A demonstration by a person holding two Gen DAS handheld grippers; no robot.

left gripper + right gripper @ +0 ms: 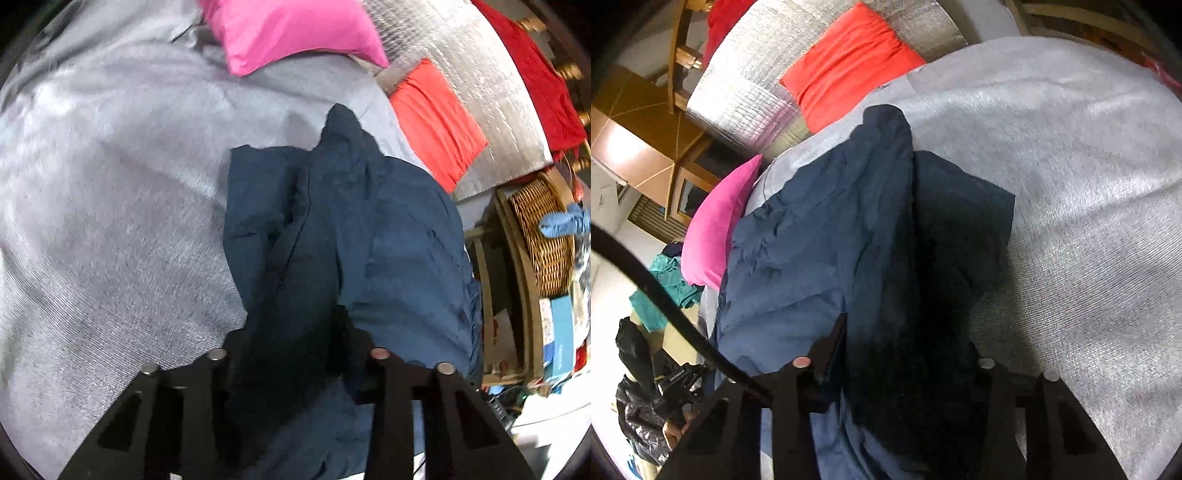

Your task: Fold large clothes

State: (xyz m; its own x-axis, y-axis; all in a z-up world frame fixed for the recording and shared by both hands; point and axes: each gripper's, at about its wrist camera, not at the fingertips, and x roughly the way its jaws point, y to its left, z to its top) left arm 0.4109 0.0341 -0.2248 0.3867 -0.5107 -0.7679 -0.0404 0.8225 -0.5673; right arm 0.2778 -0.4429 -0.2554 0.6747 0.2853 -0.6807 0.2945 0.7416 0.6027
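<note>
A dark navy garment (332,229) (849,229) lies bunched and creased on a grey bed cover (110,184) (1071,166), its folds running up to a narrow peak at the far end. Its near end rises into both cameras and passes between the fingers of each tool. The left hand-held gripper (295,354) has its jaws set well apart with a thick bundle of the navy cloth filling the gap; the right hand-held gripper (897,362) stands the same way over a darker fold. The fingertips are buried in fabric, so whether either one is actually pinching the cloth cannot be told.

Beyond the garment, a pink pillow (295,33) (716,229) and an orange-red pillow (439,122) (849,62) rest near a silvery quilted cover (480,74) (746,85). A wicker basket (543,236) stands off the bed's edge in the left view, and teal clothing (668,284) lies on the floor in the right view.
</note>
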